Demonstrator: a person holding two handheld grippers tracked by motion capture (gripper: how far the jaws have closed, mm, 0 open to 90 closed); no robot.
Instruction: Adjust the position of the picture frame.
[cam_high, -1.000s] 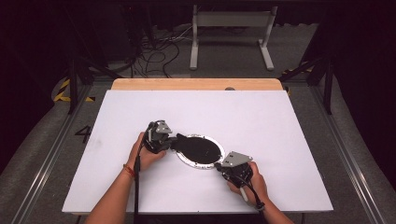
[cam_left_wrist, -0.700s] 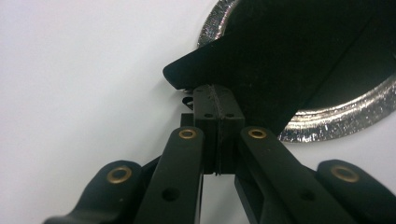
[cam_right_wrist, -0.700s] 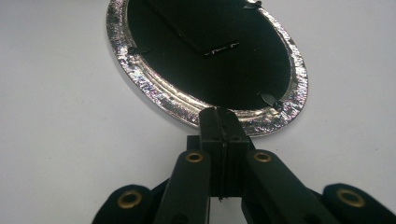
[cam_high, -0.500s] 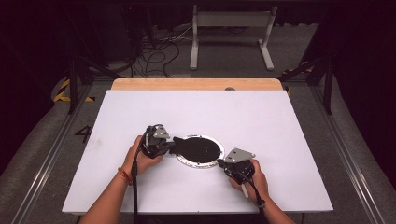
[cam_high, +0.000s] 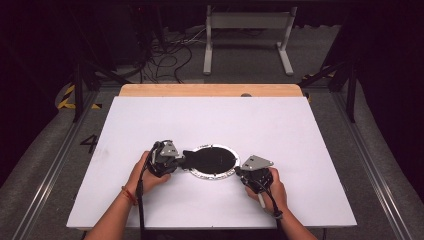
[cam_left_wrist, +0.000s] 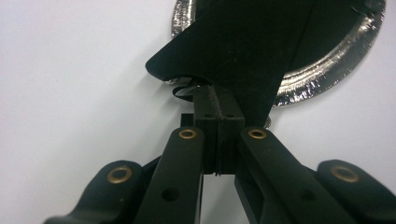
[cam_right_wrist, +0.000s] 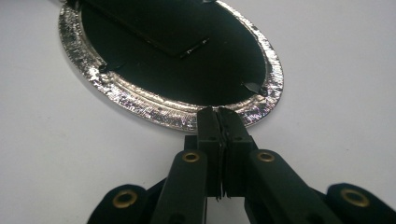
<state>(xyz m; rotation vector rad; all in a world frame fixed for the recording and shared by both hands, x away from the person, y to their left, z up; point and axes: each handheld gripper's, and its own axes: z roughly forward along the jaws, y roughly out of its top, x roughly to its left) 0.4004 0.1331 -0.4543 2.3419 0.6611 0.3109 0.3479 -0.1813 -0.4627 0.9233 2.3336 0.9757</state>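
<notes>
A round foil-rimmed tray (cam_high: 212, 174) with a flat black lid (cam_left_wrist: 243, 46) lies on the white counter (cam_high: 210, 125). The lid's corner is pinched by the left gripper (cam_left_wrist: 218, 100); the foil rim is clamped by the right gripper (cam_right_wrist: 219, 116). Peeling is judged underway; next, the lid should be drawn off while the rim is held down.

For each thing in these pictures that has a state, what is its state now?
Foil dish: flat on the white table, held at both sides.
Black sheet: lies on the dish, one edge sticks out over the rim, pinched.
Left gripper: shut on the black sheet.
Right gripper: shut on the rim of the foil dish.
</notes>
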